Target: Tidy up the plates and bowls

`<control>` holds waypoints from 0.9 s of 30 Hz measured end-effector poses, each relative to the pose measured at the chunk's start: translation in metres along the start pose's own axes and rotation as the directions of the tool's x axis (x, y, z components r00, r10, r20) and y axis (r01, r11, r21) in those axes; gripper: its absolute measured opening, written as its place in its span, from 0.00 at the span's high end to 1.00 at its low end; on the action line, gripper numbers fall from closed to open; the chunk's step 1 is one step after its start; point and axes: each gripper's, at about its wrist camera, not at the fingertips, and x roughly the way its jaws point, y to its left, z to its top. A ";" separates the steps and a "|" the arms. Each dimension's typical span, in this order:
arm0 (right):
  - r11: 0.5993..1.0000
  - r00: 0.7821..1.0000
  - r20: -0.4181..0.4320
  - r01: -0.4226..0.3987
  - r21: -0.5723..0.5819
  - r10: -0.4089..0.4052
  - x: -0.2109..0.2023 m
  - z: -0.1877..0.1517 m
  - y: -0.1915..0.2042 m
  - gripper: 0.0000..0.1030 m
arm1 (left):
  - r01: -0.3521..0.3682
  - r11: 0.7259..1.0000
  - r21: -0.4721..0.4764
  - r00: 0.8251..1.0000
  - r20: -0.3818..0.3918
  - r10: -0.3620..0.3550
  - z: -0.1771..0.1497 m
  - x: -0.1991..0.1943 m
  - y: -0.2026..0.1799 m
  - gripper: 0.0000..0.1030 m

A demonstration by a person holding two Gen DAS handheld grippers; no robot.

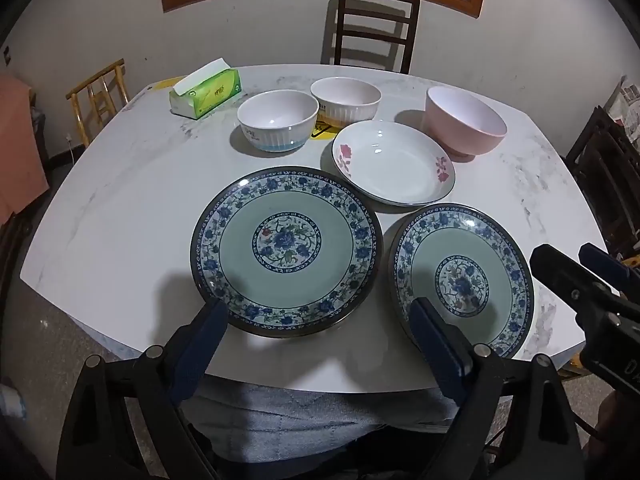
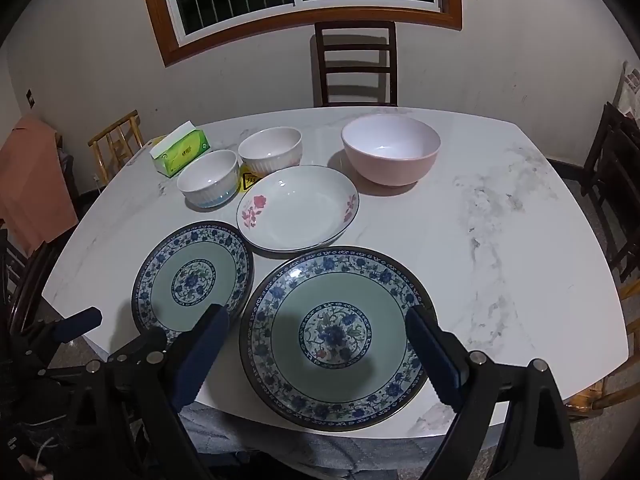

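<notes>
Two blue-floral plates lie side by side at the near edge of the marble table (image 1: 120, 220). In the left wrist view, my left gripper (image 1: 320, 320) stands open above the near rim of the left plate (image 1: 286, 250). In the right wrist view, my right gripper (image 2: 318, 336) hangs open over the right plate (image 2: 336, 336), its fingers on either side of it. Behind them lie a white plate with pink flowers (image 1: 394, 164), two white ribbed bowls (image 1: 278, 120) (image 1: 346, 98) and a pink bowl (image 1: 464, 124). Nothing is held.
A green tissue box (image 1: 206, 90) sits at the back left of the table. A dark chair (image 1: 374, 28) stands behind the table, a yellow wooden chair (image 1: 100, 96) on the left and dark chairs (image 1: 608, 184) on the right. A person's lap shows below the near edge.
</notes>
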 end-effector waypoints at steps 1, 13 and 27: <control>1.000 1.000 -0.001 0.000 0.000 0.000 0.000 0.000 0.000 0.10 | 0.000 1.000 0.000 1.000 -0.002 0.000 0.000 0.001 0.000 0.13; 1.000 1.000 -0.011 -0.004 -0.006 0.004 0.003 -0.001 0.005 0.10 | -0.006 1.000 -0.001 1.000 -0.009 0.006 -0.002 0.004 0.001 0.13; 1.000 1.000 -0.017 -0.009 -0.008 0.009 0.004 -0.002 0.006 0.10 | -0.005 1.000 0.002 1.000 -0.012 0.005 -0.004 0.008 0.001 0.13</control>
